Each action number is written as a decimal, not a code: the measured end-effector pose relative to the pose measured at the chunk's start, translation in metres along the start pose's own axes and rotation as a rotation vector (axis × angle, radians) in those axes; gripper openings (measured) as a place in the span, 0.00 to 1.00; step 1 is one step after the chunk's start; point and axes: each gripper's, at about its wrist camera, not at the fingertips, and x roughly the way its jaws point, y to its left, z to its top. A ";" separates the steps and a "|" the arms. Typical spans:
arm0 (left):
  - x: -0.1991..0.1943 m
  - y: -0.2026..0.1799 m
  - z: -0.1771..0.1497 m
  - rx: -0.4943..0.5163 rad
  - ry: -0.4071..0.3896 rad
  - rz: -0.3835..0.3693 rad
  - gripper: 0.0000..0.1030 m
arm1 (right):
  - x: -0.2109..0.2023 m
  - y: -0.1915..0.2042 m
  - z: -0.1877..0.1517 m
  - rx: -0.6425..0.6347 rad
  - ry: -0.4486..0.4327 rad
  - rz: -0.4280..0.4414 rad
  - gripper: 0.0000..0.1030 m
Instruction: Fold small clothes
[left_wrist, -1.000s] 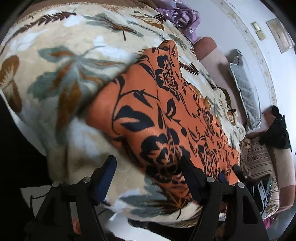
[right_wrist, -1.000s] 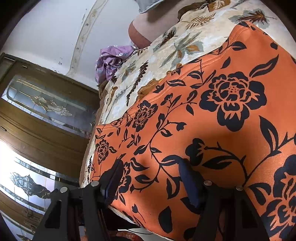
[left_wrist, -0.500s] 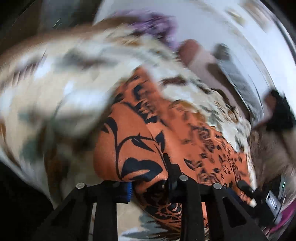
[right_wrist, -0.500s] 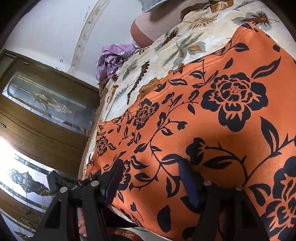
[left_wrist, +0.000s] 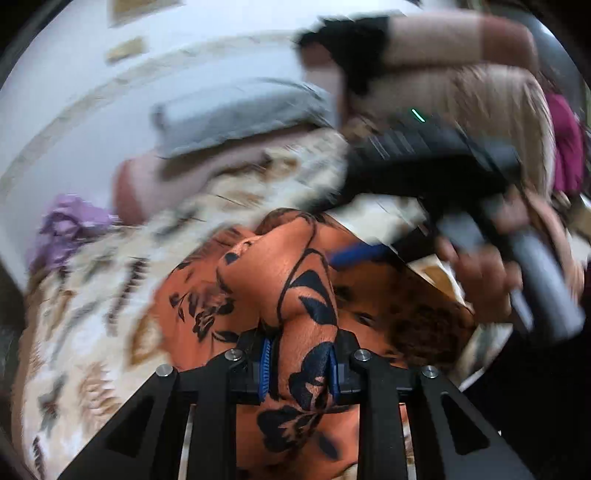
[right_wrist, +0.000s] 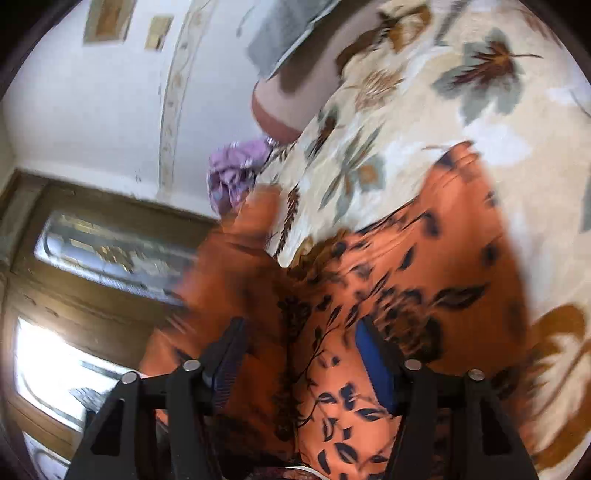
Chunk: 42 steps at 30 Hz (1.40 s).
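Observation:
An orange garment with black flowers (left_wrist: 280, 280) lies on a floral blanket (left_wrist: 92, 332). My left gripper (left_wrist: 299, 354) is shut on a bunched fold of the garment, lifted off the blanket. The other gripper's black body (left_wrist: 443, 166) and a hand (left_wrist: 476, 273) show at the right, with a blue pad at the cloth's far edge. In the right wrist view the garment (right_wrist: 424, 258) is rumpled, with a raised fold at the left. My right gripper (right_wrist: 301, 347) stands wide over it, jaws opening, with cloth between the pads but not pinched.
A purple cloth (left_wrist: 70, 221) lies at the blanket's far end by a pink bolster (left_wrist: 136, 188) and a grey pillow (left_wrist: 236, 118). A black garment (left_wrist: 347, 40) hangs farther back. A wooden glazed door (right_wrist: 92, 258) stands left of the bed (right_wrist: 461, 92).
My left gripper closed on the garment's edge, rolled, rose and carried the fold toward the right gripper. The flat garment is now bunched. The right gripper shifted sideways over the cloth.

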 end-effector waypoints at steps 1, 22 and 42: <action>0.006 -0.003 -0.002 -0.008 0.023 -0.021 0.27 | -0.003 -0.014 0.003 0.064 0.000 0.024 0.71; -0.022 0.127 -0.082 -0.437 0.083 -0.061 0.72 | 0.070 0.019 -0.004 -0.200 0.159 -0.336 0.22; -0.012 0.088 -0.048 -0.377 0.049 -0.171 0.72 | -0.003 0.013 0.015 -0.109 0.072 -0.211 0.20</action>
